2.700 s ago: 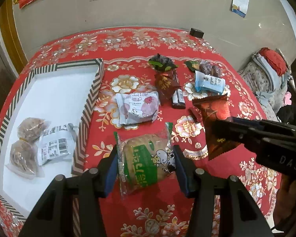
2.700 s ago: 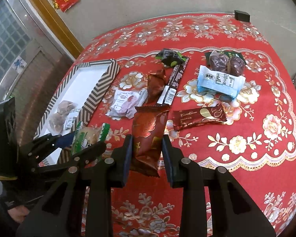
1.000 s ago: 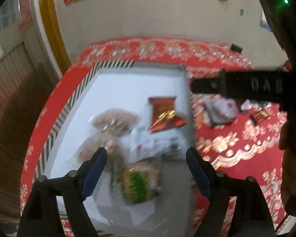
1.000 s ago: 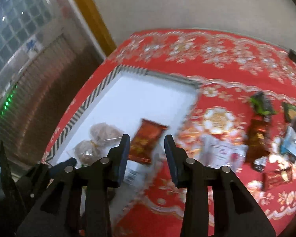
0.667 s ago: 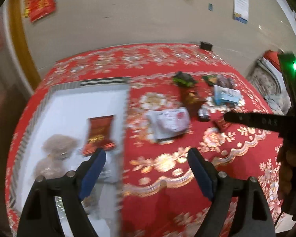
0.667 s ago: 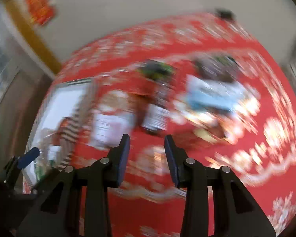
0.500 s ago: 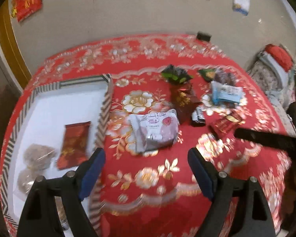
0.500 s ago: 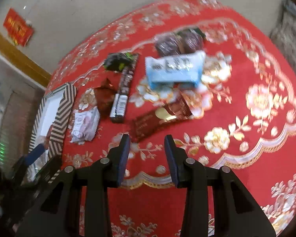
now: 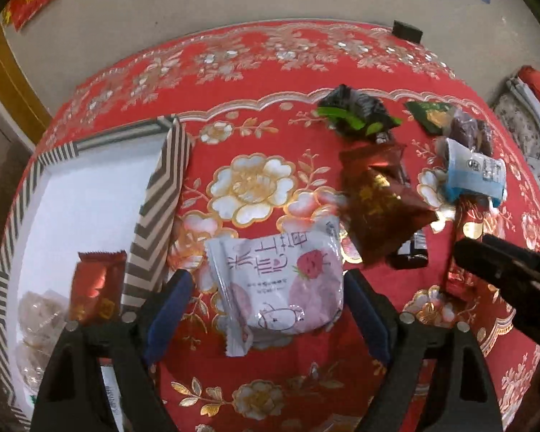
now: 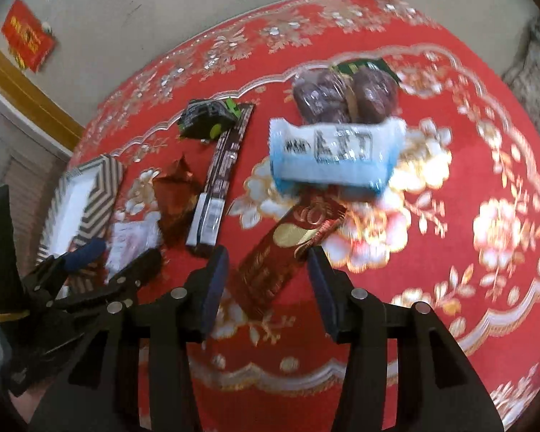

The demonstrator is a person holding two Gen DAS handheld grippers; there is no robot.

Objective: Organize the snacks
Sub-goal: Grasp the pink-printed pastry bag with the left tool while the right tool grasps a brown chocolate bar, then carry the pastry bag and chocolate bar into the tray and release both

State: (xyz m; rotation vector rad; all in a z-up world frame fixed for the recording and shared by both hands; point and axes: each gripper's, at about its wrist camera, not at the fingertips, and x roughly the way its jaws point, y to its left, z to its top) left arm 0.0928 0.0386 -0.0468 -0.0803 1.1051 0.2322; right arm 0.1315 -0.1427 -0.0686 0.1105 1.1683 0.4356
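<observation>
Left gripper (image 9: 266,309) is opening around the pink strawberry-print packet (image 9: 280,284) right of the striped tray (image 9: 162,198), not touching yet; best centre it first (right gripper (image 10: 266,280) also opening, straddling the red-gold bar (image 10: 288,252)).

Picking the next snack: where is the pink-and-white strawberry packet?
Left wrist view: pink-and-white strawberry packet lies on the tablecloth between the open left gripper fingers, right of the striped tray.

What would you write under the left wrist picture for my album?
Left gripper opening around a white-and-pink strawberry snack packet beside the striped-rim white tray.
</observation>
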